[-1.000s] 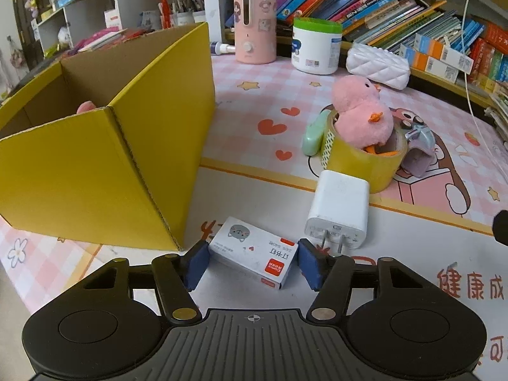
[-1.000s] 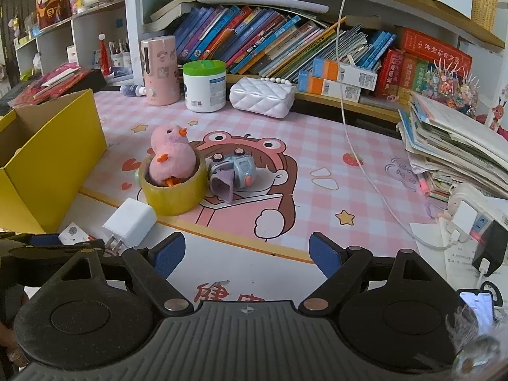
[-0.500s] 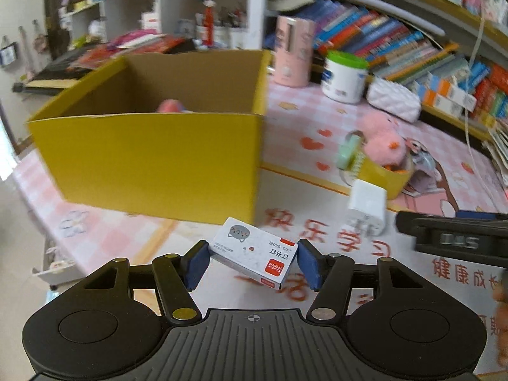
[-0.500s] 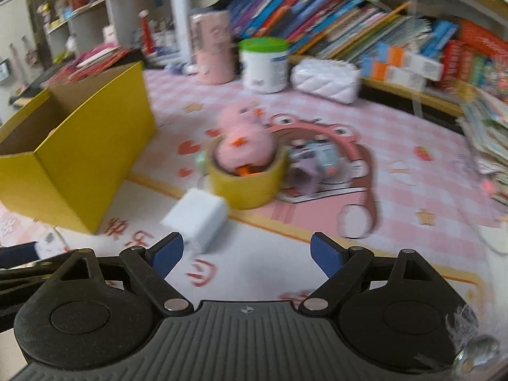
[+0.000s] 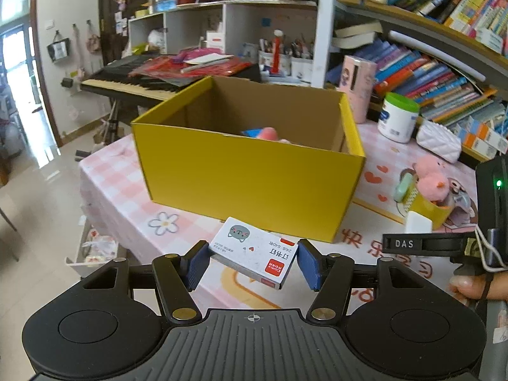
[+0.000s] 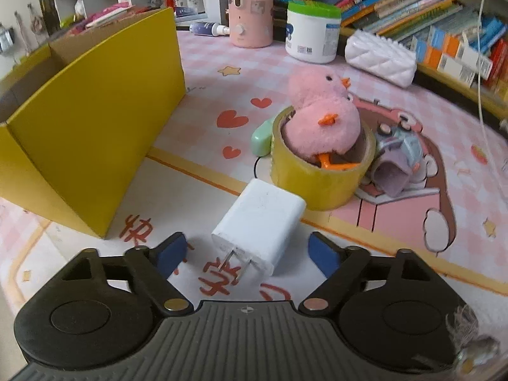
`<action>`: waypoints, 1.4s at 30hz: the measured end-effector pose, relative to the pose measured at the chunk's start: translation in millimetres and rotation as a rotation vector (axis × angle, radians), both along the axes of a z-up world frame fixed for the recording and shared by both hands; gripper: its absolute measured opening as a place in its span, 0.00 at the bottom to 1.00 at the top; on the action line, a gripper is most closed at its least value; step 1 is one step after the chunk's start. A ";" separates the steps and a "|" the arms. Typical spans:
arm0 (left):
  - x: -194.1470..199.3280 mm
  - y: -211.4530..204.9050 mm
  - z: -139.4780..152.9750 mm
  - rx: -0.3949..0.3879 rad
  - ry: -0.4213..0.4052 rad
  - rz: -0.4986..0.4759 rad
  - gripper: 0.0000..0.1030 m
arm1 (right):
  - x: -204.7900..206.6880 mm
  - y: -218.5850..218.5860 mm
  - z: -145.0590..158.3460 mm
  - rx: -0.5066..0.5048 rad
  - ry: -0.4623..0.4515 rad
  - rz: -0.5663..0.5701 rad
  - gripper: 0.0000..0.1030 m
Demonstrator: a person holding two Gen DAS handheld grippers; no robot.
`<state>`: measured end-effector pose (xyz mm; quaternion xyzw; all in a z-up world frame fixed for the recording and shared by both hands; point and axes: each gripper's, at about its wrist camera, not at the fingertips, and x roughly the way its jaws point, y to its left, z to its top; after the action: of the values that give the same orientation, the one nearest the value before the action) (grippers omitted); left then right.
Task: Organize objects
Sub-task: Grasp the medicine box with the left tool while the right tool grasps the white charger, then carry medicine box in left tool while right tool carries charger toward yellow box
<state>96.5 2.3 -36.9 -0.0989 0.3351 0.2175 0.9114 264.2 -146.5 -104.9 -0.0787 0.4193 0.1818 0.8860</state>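
Note:
My left gripper [image 5: 252,262] is shut on a small white staple box [image 5: 254,255] with a red label and holds it tilted above the table, just in front of the yellow cardboard box [image 5: 247,174]. Over the box's front wall I see a pink toy [image 5: 270,133] and something blue. In the right wrist view my right gripper [image 6: 247,250] hangs low over a white plug charger [image 6: 258,222], prongs toward the camera. Its jaws are closing with the charger between them, and both pads stand apart from its sides. The yellow box [image 6: 85,127] stands to its left.
Behind the charger a pink plush chick [image 6: 320,120] sits in a yellow tape roll [image 6: 311,184], with a green item [image 6: 262,136] and a purple toy camera [image 6: 400,155] beside it. A white jar [image 6: 312,31], pink canister [image 6: 250,6] and white quilted bag [image 6: 381,57] line the bookshelf. The table's edge [image 5: 85,190] drops off left.
The left gripper lifted the staple box off the table and swung left, facing the yellow box's front. The right gripper dropped toward the charger and its jaws narrowed around it.

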 end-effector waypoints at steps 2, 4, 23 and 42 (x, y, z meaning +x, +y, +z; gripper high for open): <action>-2.4 2.3 0.7 -0.001 -0.005 0.004 0.58 | -2.3 1.5 1.1 -0.001 -0.016 0.016 0.59; -3.5 3.9 1.5 -0.003 -0.014 0.000 0.58 | -4.9 2.2 2.8 0.003 -0.023 0.031 0.48; -4.4 20.3 10.6 -0.061 -0.110 -0.135 0.58 | -73.9 -9.9 63.0 0.085 -0.020 -0.011 0.45; -52.7 77.2 16.6 -0.084 -0.136 -0.214 0.58 | -170.2 67.1 74.4 -0.004 -0.090 0.075 0.45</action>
<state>43.9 79.5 -20.4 -0.1152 0.2900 0.0975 0.9450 94.1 -79.4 -30.5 -0.1044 0.3763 0.2104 0.8962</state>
